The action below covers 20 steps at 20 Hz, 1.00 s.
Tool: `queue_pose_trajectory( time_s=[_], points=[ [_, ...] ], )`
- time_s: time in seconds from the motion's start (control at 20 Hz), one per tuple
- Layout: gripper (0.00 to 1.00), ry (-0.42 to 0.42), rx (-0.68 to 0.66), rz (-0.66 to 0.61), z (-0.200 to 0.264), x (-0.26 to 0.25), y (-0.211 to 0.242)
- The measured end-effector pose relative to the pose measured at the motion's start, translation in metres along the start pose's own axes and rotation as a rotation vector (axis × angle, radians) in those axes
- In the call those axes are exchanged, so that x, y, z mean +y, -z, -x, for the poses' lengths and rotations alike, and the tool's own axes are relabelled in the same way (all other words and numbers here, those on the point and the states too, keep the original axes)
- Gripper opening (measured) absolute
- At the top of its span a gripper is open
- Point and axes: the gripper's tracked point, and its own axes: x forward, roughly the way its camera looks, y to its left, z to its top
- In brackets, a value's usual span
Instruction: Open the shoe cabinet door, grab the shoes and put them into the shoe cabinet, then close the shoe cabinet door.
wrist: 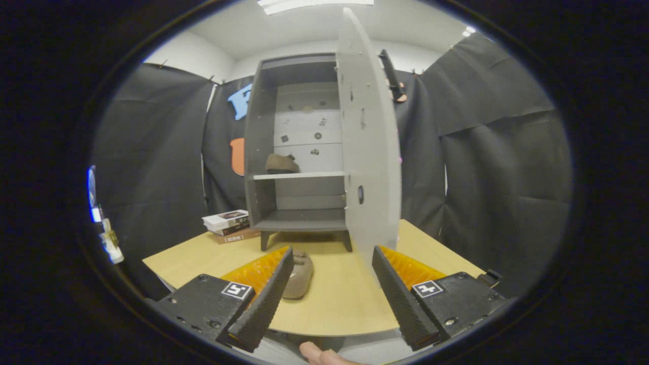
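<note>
Grey and tall, the shoe cabinet (299, 147) stands at the centre of the frame on the far part of the pale wood surface (345, 299), its door (369, 147) swung wide open toward the camera. One brown shoe (281, 163) sits on the middle shelf (299, 175). The other shoe (299, 274) lies on the surface, lower centre, just beside the left finger. The gripper (332, 299) hovers with fingers spread apart, holding nothing. A stack of books (228, 225) lies left of the cabinet.

A staged recording booth, black cloth walls (497, 152) clipped up under a white ceiling with strip lighting (314, 5), pale wooden bench (345, 299), grey shoe cabinet (304, 152), stacked books (228, 225)
</note>
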Motion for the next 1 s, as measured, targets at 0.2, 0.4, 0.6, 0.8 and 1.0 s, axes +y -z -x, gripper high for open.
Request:
queue_pose_trajectory(
  time_s=[0.2,0.4,0.6,0.8,1.0],
  points=[
    [1.00,-0.049,0.001,0.009,-0.006,0.020,0.005],
    [1.00,-0.055,0.029,0.000,-0.016,0.035,0.016],
    [1.00,-0.062,0.026,-0.012,-0.026,0.044,0.018],
    [1.00,-0.027,0.007,0.010,-0.046,0.042,0.019],
    [1.00,-0.026,0.052,0.053,-0.052,0.039,0.029]
  ],
)
